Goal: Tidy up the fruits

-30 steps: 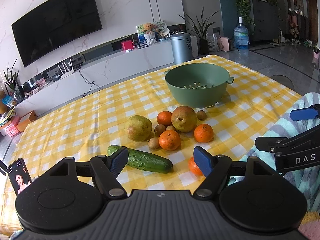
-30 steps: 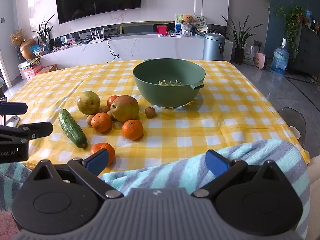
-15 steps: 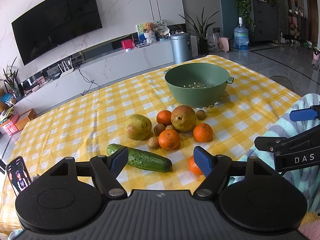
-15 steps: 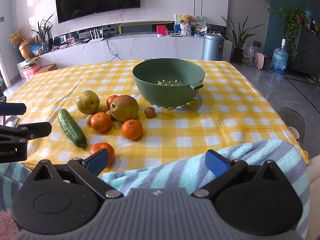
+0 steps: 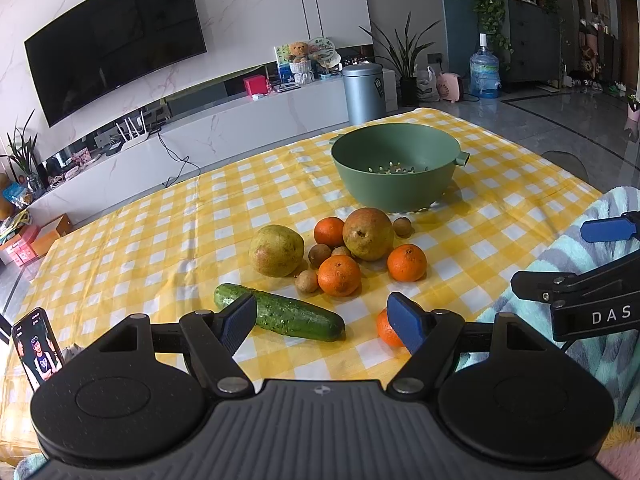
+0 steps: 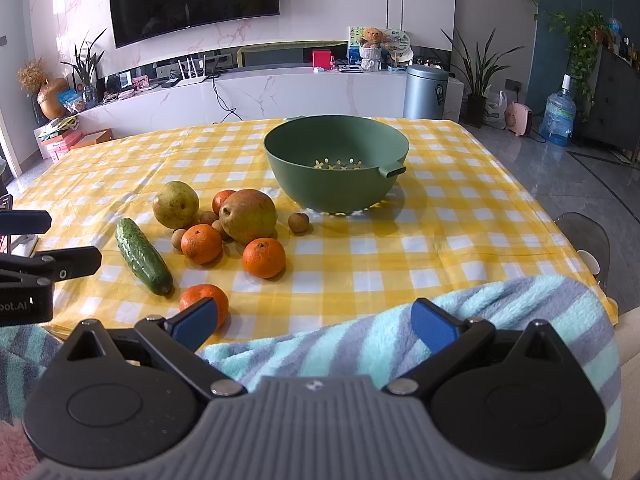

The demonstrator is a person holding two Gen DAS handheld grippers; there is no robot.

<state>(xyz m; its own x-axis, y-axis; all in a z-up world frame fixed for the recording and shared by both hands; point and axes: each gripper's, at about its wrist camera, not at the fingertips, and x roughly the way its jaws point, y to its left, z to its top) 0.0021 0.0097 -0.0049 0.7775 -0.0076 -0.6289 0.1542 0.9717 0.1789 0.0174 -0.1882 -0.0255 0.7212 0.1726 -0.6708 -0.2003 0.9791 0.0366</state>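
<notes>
On the bench, spread with a yellow checked cloth, the fruit lies in a loose cluster in front of the green colander bowl, which holds no fruit yet: two pears, four oranges, a handful of small brown round fruits and a cucumber to the left. The left gripper hangs low near the bench's front edge, jaws spread wide and empty, with the cucumber's end just ahead of them and the nearest orange partly hidden behind the right finger. The right gripper is held back over a striped towel, its jaws also spread and holding nothing. The oranges look firm and light with a slightly dimpled skin, so a pinch across the widest part should hold without rolling. The pears are probably heavier, smooth and easily bruised, best taken around the belly with gentle pressure. The small brown fruits may slip away unless the jaws close squarely on them.
</notes>
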